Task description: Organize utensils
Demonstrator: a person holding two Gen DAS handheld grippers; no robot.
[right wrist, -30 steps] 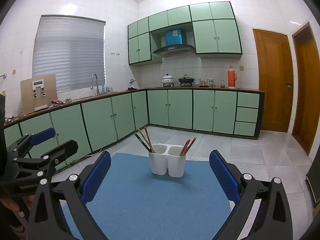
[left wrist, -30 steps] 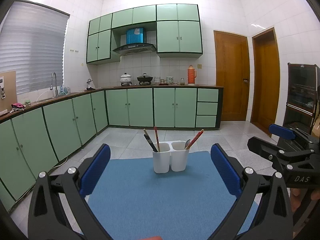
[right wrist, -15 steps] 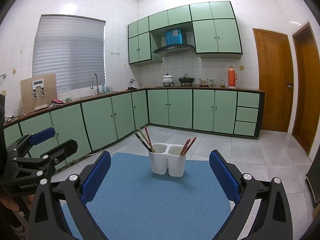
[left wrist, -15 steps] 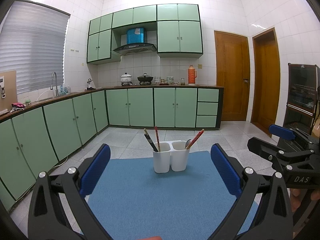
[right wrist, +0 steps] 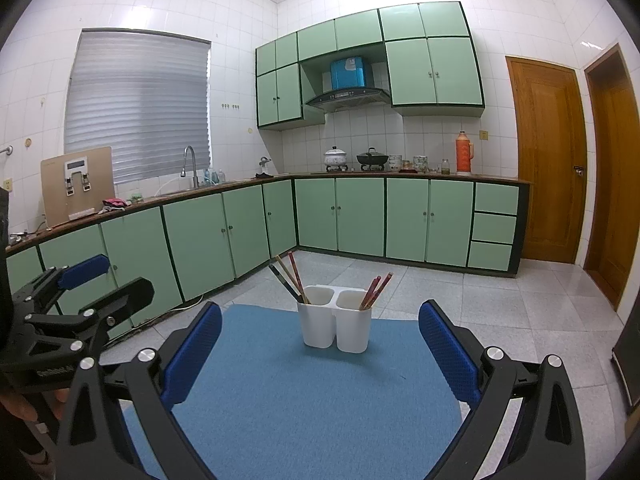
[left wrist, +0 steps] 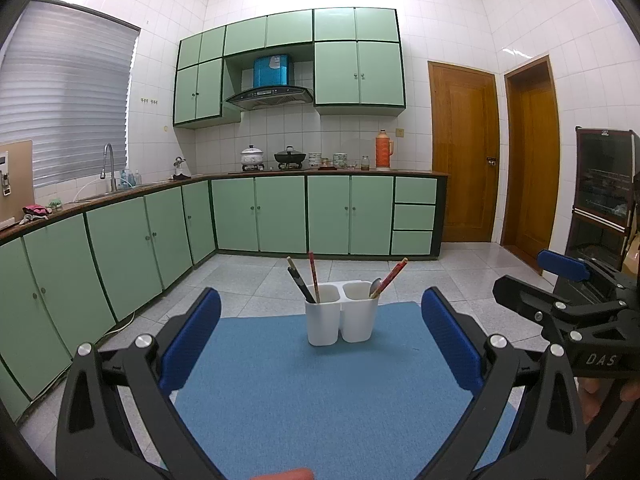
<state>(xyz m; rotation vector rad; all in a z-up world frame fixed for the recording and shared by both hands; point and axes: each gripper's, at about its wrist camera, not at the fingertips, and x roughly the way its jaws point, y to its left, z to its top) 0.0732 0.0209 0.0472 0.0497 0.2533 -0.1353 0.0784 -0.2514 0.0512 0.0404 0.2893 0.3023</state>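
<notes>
A white two-cup utensil holder (left wrist: 341,315) (right wrist: 335,321) stands at the far end of a blue mat (left wrist: 320,392) (right wrist: 316,392). Its left cup holds dark and red chopsticks (left wrist: 304,280) (right wrist: 289,278). Its right cup holds red chopsticks (left wrist: 394,276) (right wrist: 376,290) and a metal spoon (left wrist: 375,286). My left gripper (left wrist: 320,344) is open and empty, well short of the holder. My right gripper (right wrist: 320,348) is open and empty too, at a like distance. Each gripper shows at the edge of the other's view.
The mat lies on a table above a tiled kitchen floor. Green cabinets (left wrist: 260,214) line the left and back walls. Two wooden doors (left wrist: 464,152) stand at the right. A dark shelf unit (left wrist: 604,196) stands at the far right.
</notes>
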